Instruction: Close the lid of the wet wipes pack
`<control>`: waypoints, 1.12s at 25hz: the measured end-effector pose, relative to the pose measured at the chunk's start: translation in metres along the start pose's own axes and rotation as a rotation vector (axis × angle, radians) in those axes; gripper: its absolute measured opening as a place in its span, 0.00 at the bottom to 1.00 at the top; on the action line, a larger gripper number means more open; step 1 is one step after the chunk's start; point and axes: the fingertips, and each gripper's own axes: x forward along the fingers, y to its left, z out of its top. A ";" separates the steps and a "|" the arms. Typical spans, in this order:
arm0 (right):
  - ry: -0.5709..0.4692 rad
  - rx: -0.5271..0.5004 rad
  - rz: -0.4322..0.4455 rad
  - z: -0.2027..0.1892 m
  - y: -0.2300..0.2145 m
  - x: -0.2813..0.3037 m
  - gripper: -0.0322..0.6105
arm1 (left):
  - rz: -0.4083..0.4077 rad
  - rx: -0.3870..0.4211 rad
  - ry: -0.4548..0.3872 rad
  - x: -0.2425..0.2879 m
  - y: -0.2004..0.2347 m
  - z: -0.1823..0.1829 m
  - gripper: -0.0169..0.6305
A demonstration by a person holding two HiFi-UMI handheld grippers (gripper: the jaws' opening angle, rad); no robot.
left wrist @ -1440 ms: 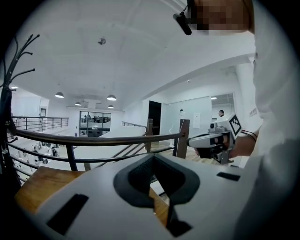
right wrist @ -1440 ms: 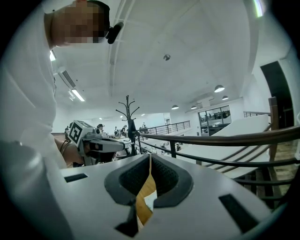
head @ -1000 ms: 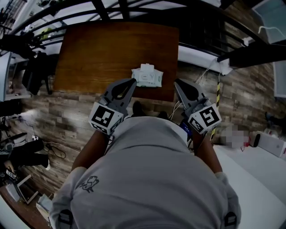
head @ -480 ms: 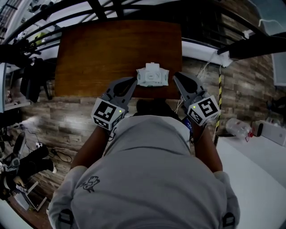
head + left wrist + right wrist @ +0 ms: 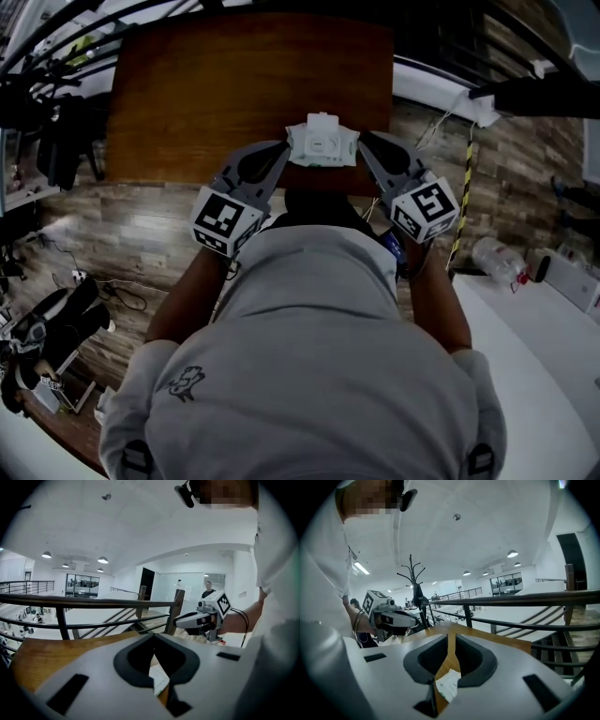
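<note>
A: Where's the wet wipes pack (image 5: 322, 142)?
B: Centre frame, at the lower edge of the tabletop (image 5: 234, 84), between left tool (image 5: 279, 150) and right tool (image 5: 364, 142), both pinched closed, empty.
A: Risk?
B: A blunt sideways nudge could slide it off.

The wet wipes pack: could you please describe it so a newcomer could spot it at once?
Find the brown wooden table. At its near edge, between the left gripper and the right gripper, lies the wet wipes pack. It is the only white thing on the wood.
</note>
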 end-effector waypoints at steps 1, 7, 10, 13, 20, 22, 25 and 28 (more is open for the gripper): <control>0.009 0.005 0.007 -0.004 -0.001 0.004 0.11 | 0.002 -0.001 0.011 0.003 0.002 -0.004 0.04; 0.043 0.043 0.055 -0.025 -0.015 0.028 0.11 | 0.013 -0.056 0.079 0.033 0.017 -0.033 0.04; 0.061 0.053 0.074 -0.036 -0.023 0.036 0.11 | 0.014 -0.116 0.101 0.045 0.020 -0.045 0.04; 0.089 0.066 0.093 -0.053 -0.032 0.041 0.11 | 0.020 -0.125 0.148 0.057 0.019 -0.063 0.04; 0.146 0.097 0.117 -0.086 -0.055 0.055 0.11 | 0.036 -0.154 0.224 0.080 0.026 -0.102 0.04; 0.155 0.109 0.127 -0.093 -0.059 0.060 0.11 | 0.041 -0.177 0.237 0.085 0.031 -0.110 0.04; 0.170 0.116 0.134 -0.104 -0.064 0.069 0.11 | 0.053 -0.195 0.249 0.091 0.039 -0.119 0.04; 0.184 0.127 0.136 -0.115 -0.070 0.076 0.11 | 0.061 -0.196 0.281 0.096 0.046 -0.135 0.04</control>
